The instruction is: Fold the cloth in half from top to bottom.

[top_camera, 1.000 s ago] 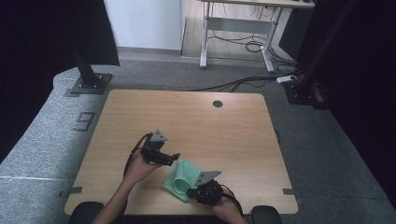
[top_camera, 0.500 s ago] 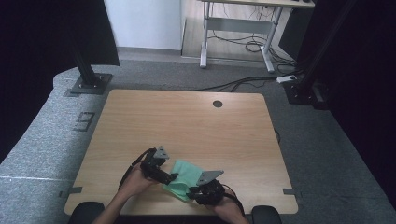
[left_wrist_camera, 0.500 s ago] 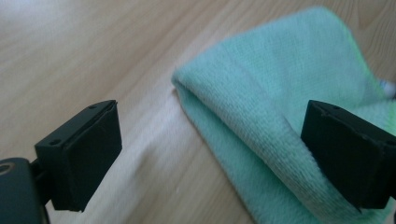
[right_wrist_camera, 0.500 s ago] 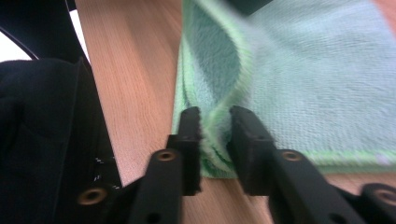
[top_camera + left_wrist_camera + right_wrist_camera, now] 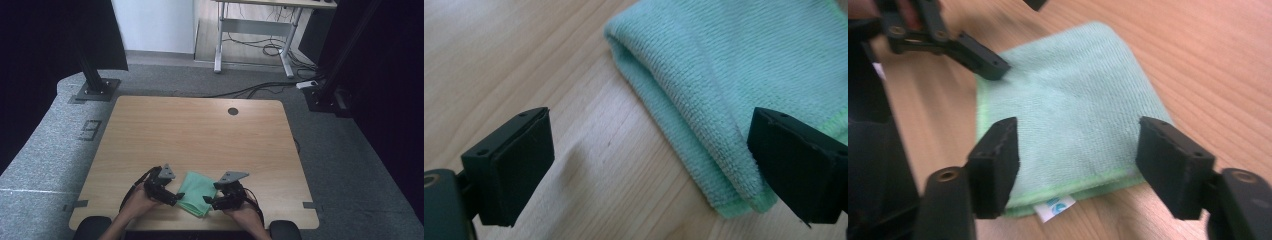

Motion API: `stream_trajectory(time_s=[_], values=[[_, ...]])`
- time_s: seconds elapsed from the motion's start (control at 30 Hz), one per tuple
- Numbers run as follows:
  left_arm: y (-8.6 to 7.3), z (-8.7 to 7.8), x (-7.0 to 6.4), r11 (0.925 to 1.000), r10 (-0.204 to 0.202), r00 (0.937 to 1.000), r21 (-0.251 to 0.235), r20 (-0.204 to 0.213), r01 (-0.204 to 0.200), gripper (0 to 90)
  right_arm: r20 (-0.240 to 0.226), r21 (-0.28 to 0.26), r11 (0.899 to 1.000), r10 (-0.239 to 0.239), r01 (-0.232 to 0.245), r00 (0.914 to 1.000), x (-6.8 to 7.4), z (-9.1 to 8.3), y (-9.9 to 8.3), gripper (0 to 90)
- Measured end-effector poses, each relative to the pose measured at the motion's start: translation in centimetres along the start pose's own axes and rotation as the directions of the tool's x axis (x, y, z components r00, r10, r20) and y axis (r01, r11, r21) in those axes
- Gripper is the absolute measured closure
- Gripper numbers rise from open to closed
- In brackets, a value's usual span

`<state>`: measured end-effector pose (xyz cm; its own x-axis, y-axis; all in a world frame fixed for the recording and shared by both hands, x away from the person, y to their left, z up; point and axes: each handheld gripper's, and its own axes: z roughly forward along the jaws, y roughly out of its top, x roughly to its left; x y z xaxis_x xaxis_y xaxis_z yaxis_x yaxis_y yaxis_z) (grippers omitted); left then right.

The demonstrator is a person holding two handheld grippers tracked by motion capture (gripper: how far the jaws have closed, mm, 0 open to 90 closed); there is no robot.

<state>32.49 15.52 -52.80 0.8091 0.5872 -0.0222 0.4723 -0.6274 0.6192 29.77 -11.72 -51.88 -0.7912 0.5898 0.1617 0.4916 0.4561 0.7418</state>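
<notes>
**Folded green cloth between two open grippers, near edge of table**

Green cloth (image 5: pixel 196 192) lies flat on the wooden table (image 5: pixel 200 135), close to the near edge, a little left of centre. Folded into a thick rectangle; rounded fold edge and stacked layers plain in the left gripper view (image 5: pixel 724 95). Brighter green hem along one side, and a small white label (image 5: pixel 1054 207) pokes out from under that hem.

Left gripper (image 5: pixel 168 196) sits at the cloth's left side, jaws spread wide, one jaw over bare wood, the other at the cloth's corner. Nothing held.

Right gripper (image 5: pixel 210 202) sits at the cloth's right side, jaws likewise wide apart, straddling the hemmed edge (image 5: pixel 1075 170), not clamped on it.

A person's hands come in from the near edge behind both grippers. Far part of the table has a dark round hole (image 5: pixel 233 111).
</notes>
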Motion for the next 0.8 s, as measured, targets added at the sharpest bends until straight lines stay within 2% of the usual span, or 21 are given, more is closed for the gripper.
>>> stream_trajectory(time_s=[0.1,0.17,0.23,0.33,0.43,0.67,0.8], values=[[-0.4,0.2,0.0,1.0,-0.001,1.0,0.004,0.0,0.001,5.6,0.058,0.052,0.998,-0.02,0.017,0.9981,0.9,1.0,-0.5,23.0],[-0.4,0.4,0.0,1.0,0.001,1.0,0.006,-0.005,-0.001,5.3,0.108,0.088,0.996,-0.044,0.035,0.9931,1.3,1.6,-1.0,19.4],[-0.5,0.6,-0.1,1.0,0.001,1.0,0.002,-0.006,-0.001,5.0,0.146,0.101,0.994,-0.046,0.032,0.9882,1.3,1.9,-1.5,16.0],[-0.6,0.9,-0.1,1.0,-0.006,0.9999,-0.007,-0.011,0.006,3.9,0.156,0.098,0.995,-0.009,-0.006,0.9877,0.7,2.0,-1.8,14.2],[-0.6,1.1,-0.1,0.9998,-0.015,0.9998,-0.016,-0.013,0.015,2.6,0.169,0.1,0.995,0.006,-0.023,0.9856,0.4,2.0,-1.7,14.1],[-0.4,1.7,-0.4,0.9978,-0.033,0.9991,-0.058,-0.026,0.031,1.7,0.217,0.086,0.996,0.015,-0.034,0.9761,-1.0,1.8,-1.6,15.6],[-0.1,2.0,-0.6,0.9966,-0.035,0.9982,-0.076,-0.048,0.031,1.2,0.233,0.078,0.996,0.024,-0.044,0.9722,-2.1,1.7,-1.4,16.9]])
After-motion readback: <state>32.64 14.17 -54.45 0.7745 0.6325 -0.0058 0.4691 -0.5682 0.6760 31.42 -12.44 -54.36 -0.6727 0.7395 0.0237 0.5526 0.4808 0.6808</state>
